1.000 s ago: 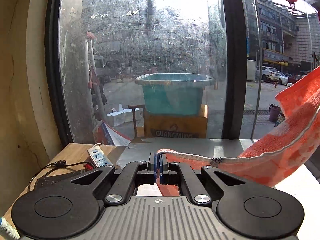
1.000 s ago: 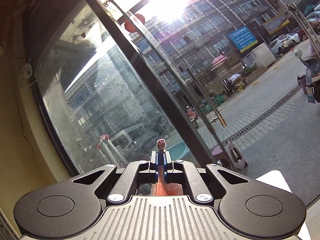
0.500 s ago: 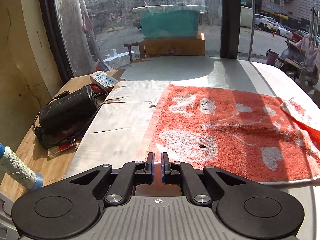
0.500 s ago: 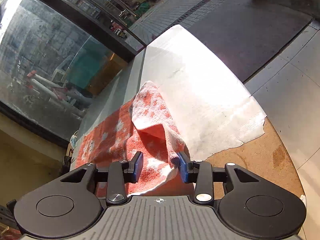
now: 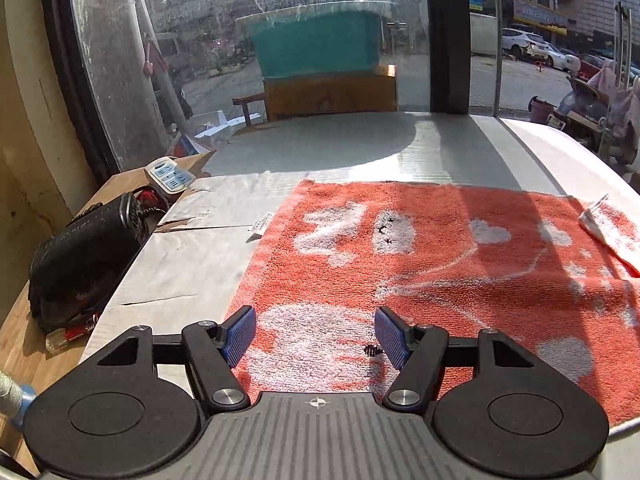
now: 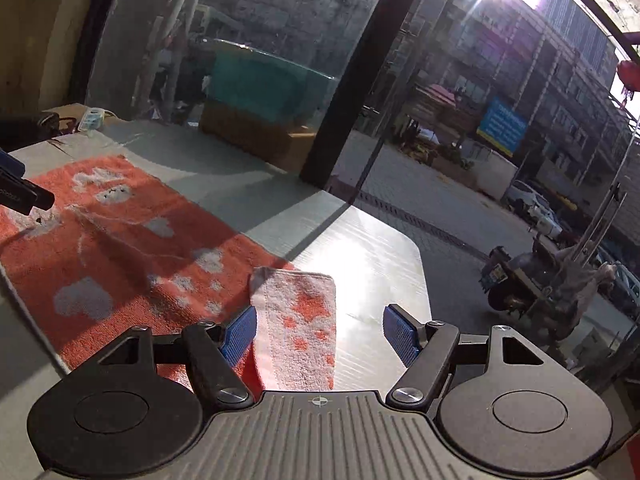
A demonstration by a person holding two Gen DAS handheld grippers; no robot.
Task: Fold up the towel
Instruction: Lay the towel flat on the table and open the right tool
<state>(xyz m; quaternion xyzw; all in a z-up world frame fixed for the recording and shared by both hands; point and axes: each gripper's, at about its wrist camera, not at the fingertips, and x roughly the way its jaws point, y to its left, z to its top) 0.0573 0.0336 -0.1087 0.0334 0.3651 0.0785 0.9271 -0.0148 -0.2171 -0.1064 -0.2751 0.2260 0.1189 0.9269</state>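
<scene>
An orange towel (image 5: 440,264) with white shapes lies spread flat on the white table (image 5: 360,148). My left gripper (image 5: 316,334) is open and empty over the towel's near left end. In the right wrist view the towel (image 6: 120,240) stretches to the left, and its right corner (image 6: 296,312) is flipped back, showing its pale underside. My right gripper (image 6: 320,334) is open and empty above that flipped corner. The flipped corner also shows in the left wrist view (image 5: 608,228). The left gripper's tip shows at the left edge of the right wrist view (image 6: 20,196).
A black bag (image 5: 84,256) and a white power strip (image 5: 170,174) lie on the wooden surface left of the table. A curved glass window (image 5: 280,40) with a dark post (image 5: 446,36) stands behind. The table's rounded right edge (image 6: 420,264) drops to the street side.
Both grippers came down from holding the towel up, laid it flat on the table and opened, letting it go. The right corner has ended up folded back.
</scene>
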